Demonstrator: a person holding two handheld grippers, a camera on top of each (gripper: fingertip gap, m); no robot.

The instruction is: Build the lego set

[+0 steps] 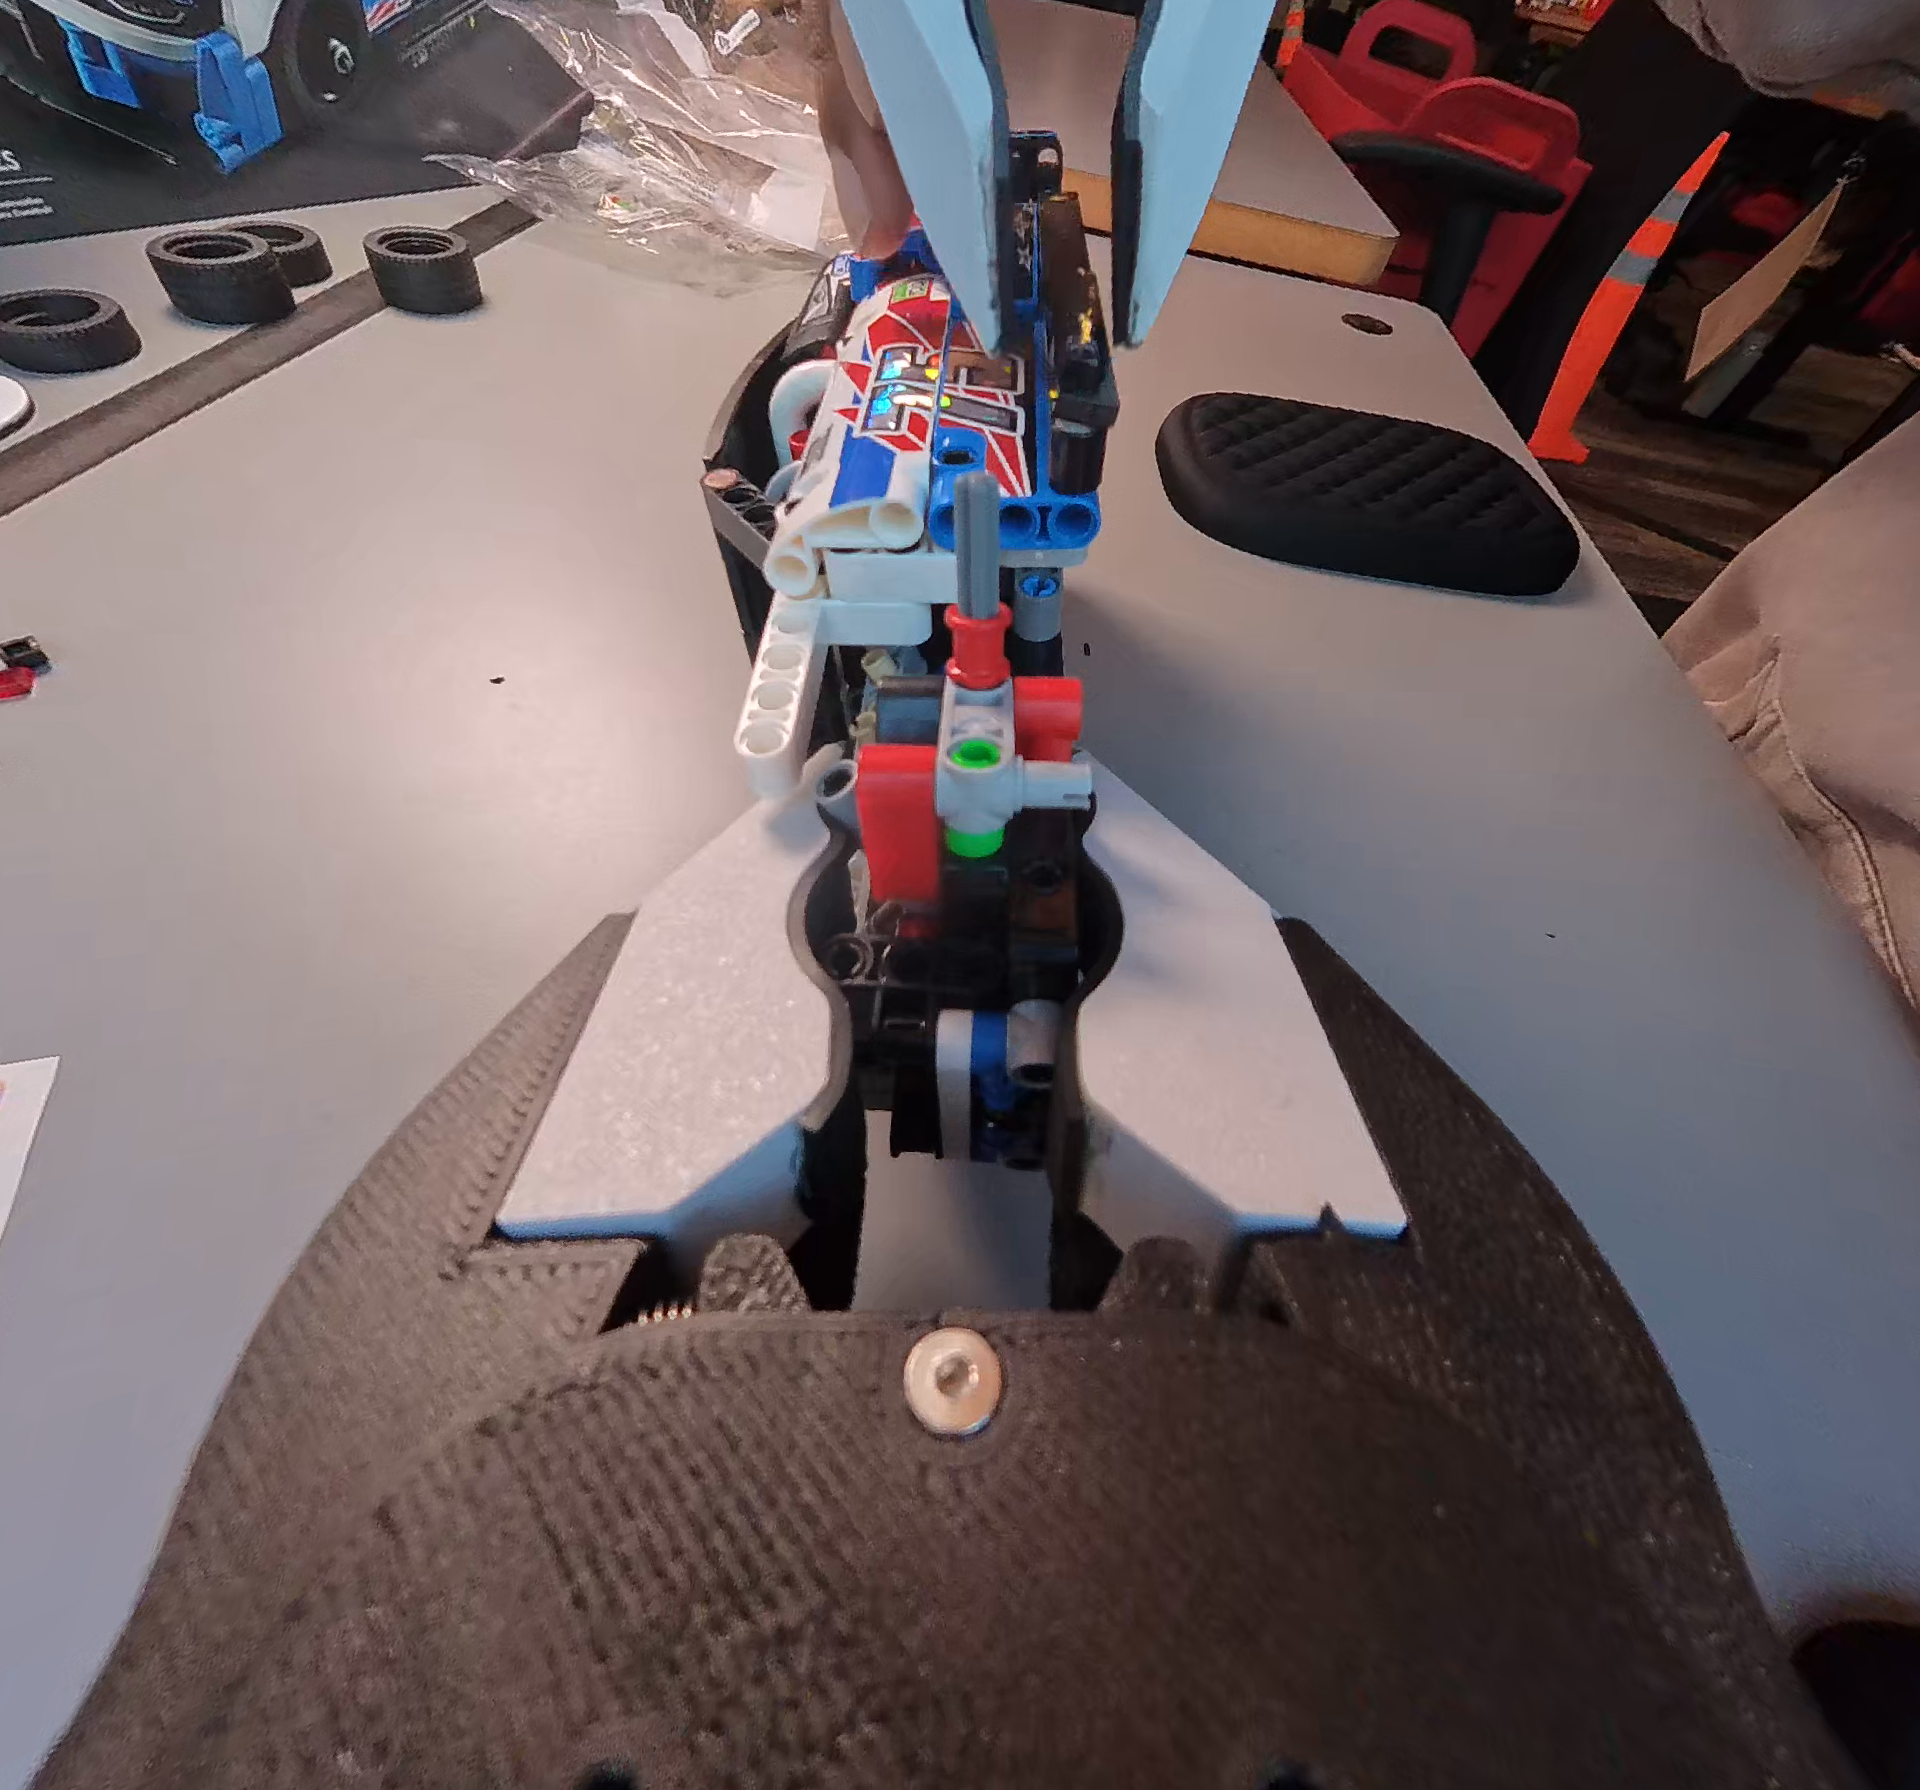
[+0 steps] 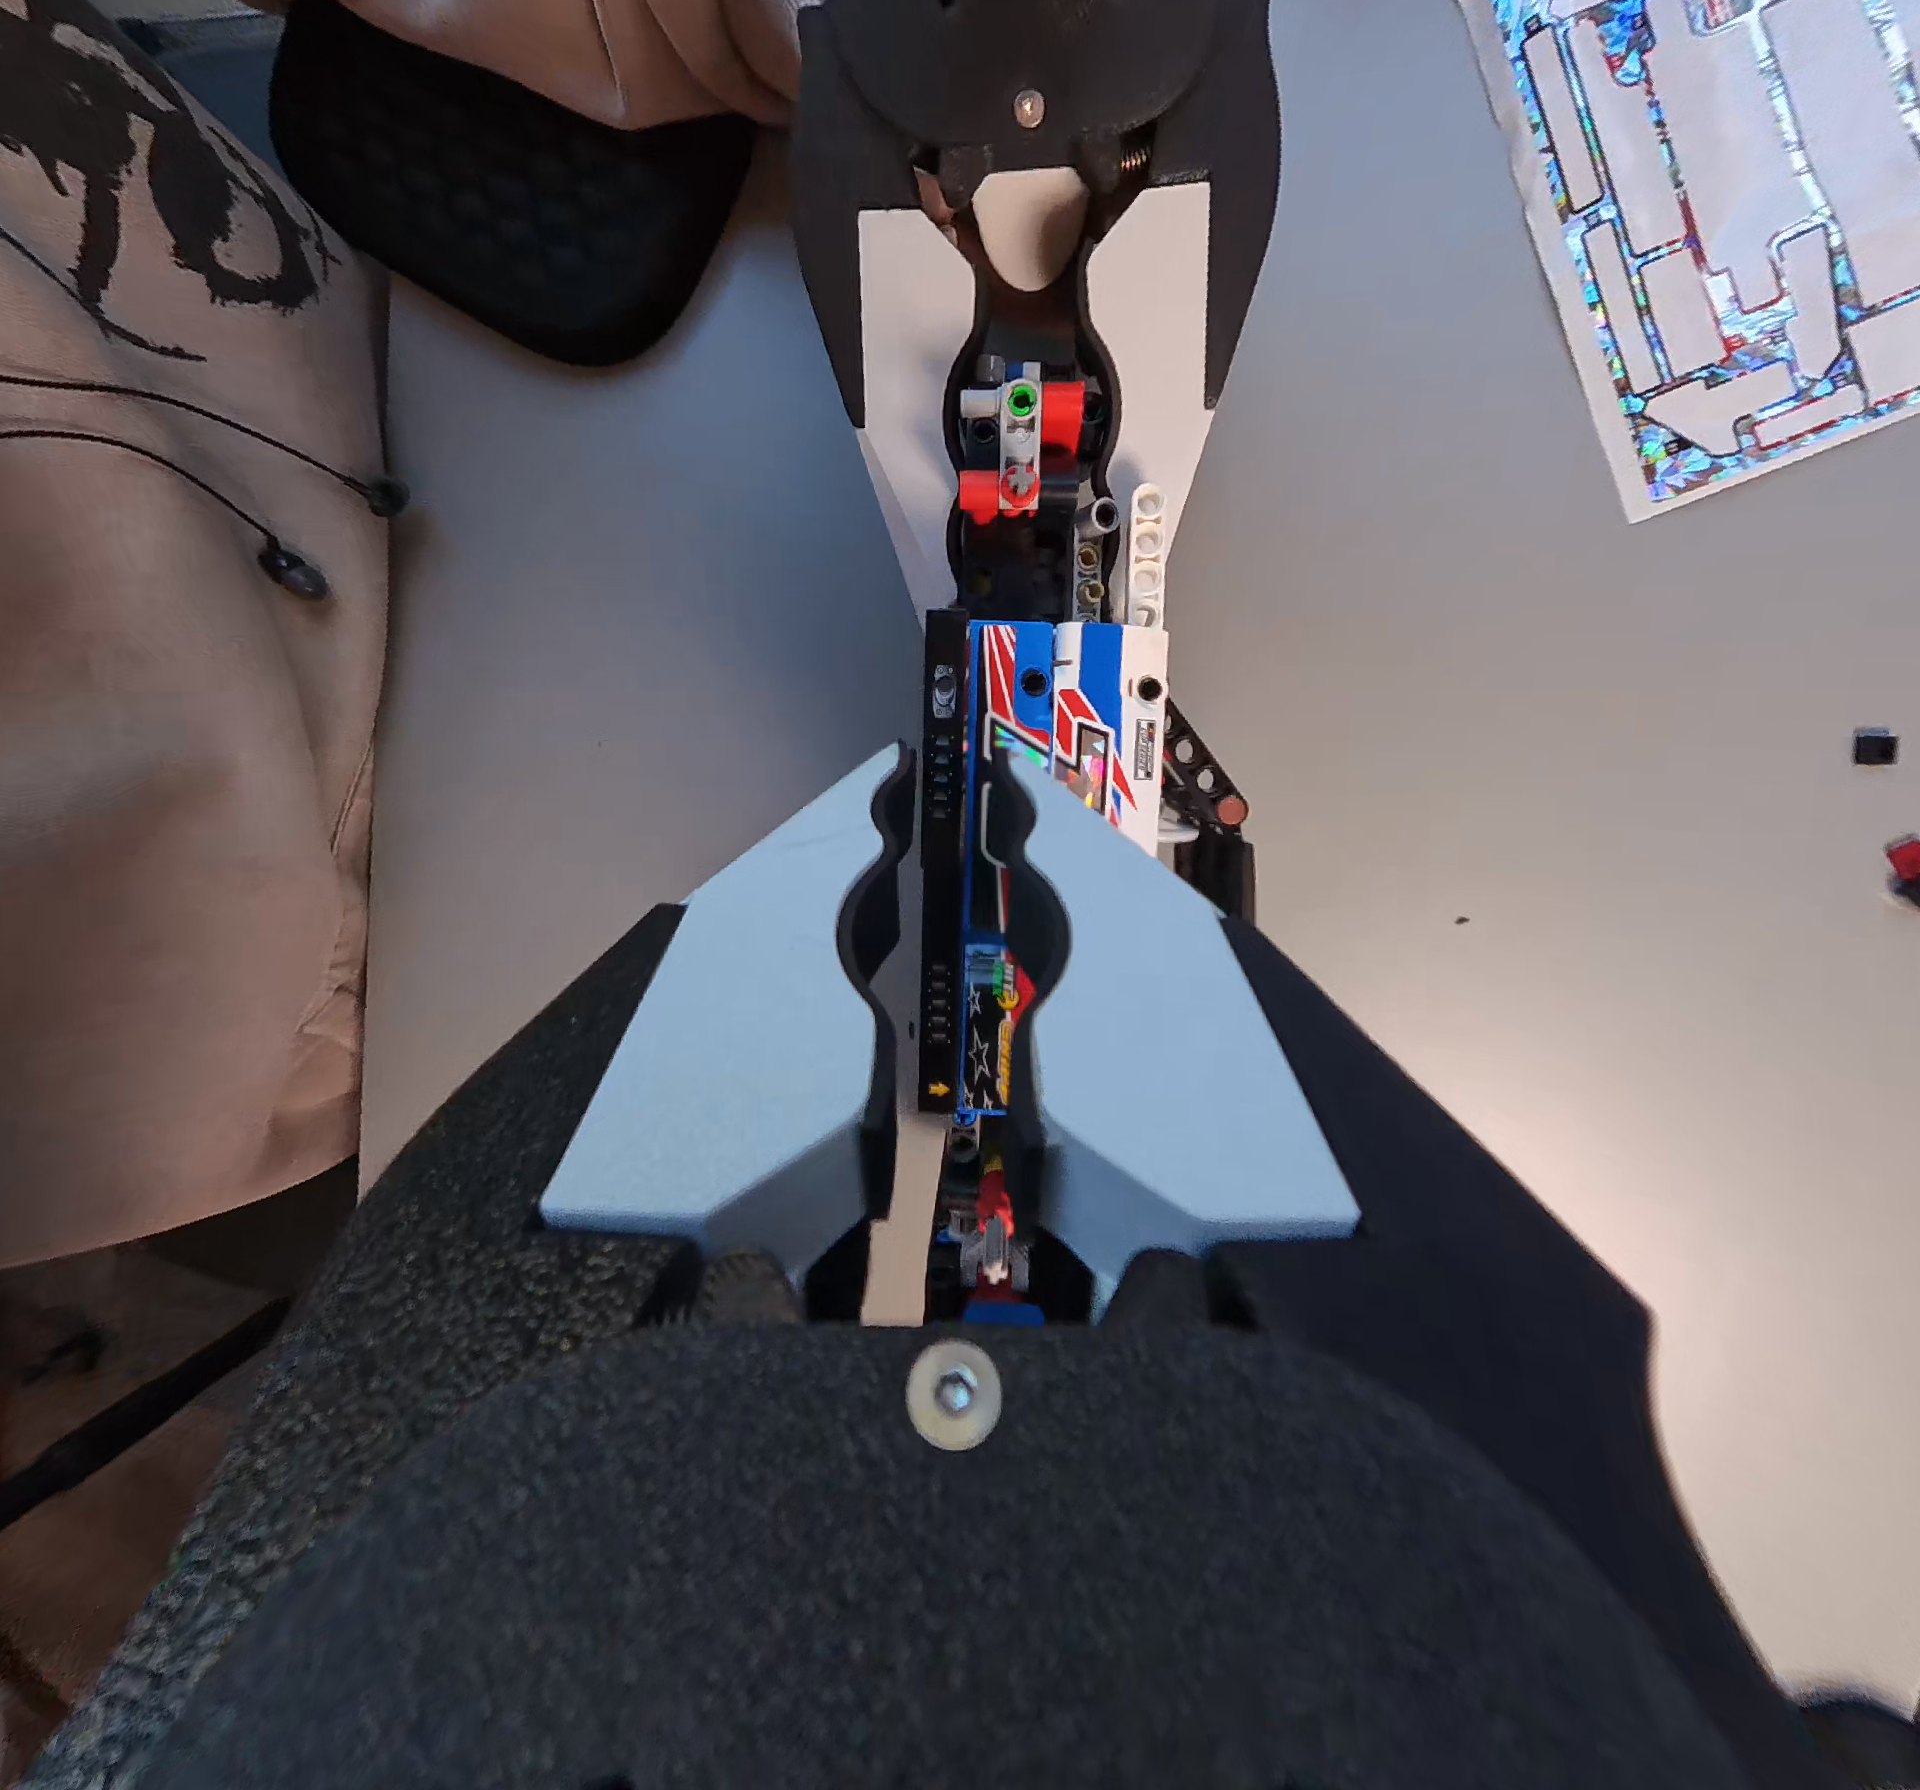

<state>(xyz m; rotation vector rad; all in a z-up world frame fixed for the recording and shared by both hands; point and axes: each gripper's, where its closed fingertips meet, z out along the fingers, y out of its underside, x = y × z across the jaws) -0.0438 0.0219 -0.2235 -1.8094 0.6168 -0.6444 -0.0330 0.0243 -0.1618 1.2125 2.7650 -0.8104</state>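
Left gripper point(image 1: 951, 867) and right gripper point(image 2: 951, 784) each clamp opposite ends of the lego car point(image 1: 935, 431).

left wrist: close, facing right gripper point(image 1: 1060, 327) | right wrist: close, opposite | shared: lego car point(image 1: 935, 452)

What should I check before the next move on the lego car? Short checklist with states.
1. Left hand-held gripper closed on the car chassis at its red-and-grey end: ok.
2. Right hand-held gripper straddling the stickered blue side panel: ok; firm clamp: cannot tell.
3. Both grippers facing each other along the model, ends supported: ok.
4. White beam fully seated: cannot tell.
5. Four loose tyres on the table, away from the grippers: ok.
6. Plastic bag out of the working path: ok.
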